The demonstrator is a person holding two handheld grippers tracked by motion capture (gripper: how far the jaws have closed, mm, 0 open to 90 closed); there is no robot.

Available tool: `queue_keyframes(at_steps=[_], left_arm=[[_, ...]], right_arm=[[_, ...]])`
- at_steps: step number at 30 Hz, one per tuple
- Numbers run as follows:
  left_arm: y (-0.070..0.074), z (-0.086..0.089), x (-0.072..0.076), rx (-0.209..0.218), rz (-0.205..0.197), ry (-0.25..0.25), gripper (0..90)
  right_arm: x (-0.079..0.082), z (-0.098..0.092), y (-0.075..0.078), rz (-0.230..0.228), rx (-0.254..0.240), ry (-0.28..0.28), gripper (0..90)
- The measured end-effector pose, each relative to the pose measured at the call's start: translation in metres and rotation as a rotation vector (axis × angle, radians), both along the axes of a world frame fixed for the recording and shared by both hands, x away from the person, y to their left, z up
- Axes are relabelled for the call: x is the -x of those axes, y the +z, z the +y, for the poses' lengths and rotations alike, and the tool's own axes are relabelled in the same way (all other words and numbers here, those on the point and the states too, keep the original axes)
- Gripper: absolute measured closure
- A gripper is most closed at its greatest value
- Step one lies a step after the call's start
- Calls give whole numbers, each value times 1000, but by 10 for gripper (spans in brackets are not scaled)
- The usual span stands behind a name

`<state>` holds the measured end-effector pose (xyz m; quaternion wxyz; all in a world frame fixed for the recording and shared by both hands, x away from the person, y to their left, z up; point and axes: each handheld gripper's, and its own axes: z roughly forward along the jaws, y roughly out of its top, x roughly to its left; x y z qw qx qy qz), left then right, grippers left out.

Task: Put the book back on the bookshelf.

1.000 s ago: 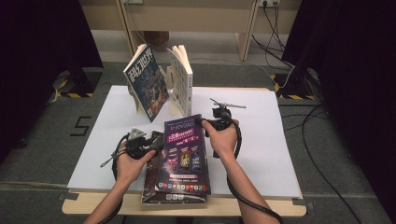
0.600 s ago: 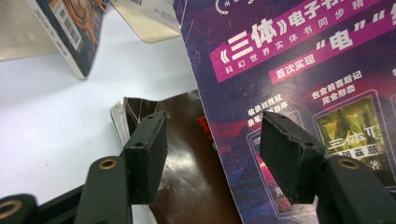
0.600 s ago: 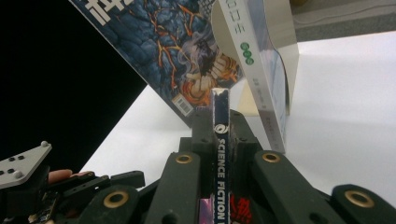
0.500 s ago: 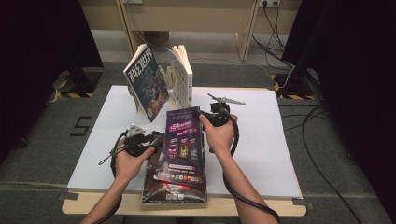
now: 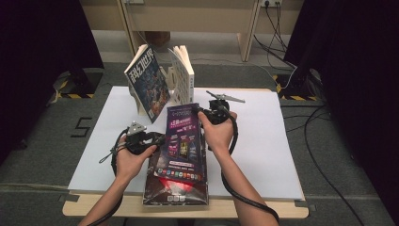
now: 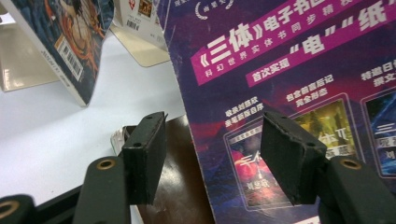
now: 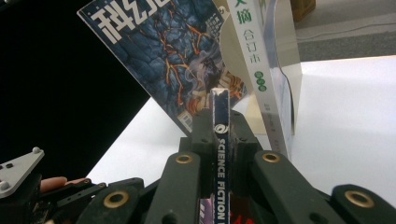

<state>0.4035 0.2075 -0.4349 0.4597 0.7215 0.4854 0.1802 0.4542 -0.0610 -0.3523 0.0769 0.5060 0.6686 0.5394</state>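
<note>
A purple magazine [image 5: 183, 141] is tilted up off the table, and my right gripper [image 5: 207, 114] is shut on its spine near the far right corner. In the right gripper view the spine [image 7: 219, 112] stands upright, pinched between the jaws of my right gripper [image 7: 219, 135]. My left gripper [image 5: 153, 139] is at the magazine's left edge. In the left gripper view, my left gripper [image 6: 215, 149] is open, with the edge of the purple cover [image 6: 289, 60] running between the pads and no pad pressing on it.
A dark red magazine [image 5: 174, 190] lies flat under the purple one at the table's front edge. At the back, a blue magazine [image 5: 148, 82] and a white book [image 5: 186, 73] lean in a bookend. White table sheet [image 5: 263, 141] lies to the right.
My right gripper has risen a little with the purple magazine, lifting its far end off the dark magazine. The left gripper has stayed at the left edge.
</note>
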Motion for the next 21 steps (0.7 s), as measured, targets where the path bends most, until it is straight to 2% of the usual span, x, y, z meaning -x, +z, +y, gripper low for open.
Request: queue_keyframes(at_steps=[6,10,16,21], left_arm=[[4,-1,-1,5,-5,-4,405],[5,-1,-1,-12,-12,-3,405],[8,-2,-2,1,-14,-8,403],[12,-3,-1,-4,-24,-11,401]], right_arm=[[-1,3,4,-22,0,-8,846],[-1,5,5,-26,-5,-15,846],[-3,9,7,-39,-7,-23,846],[-5,14,9,-47,-8,-24,846]])
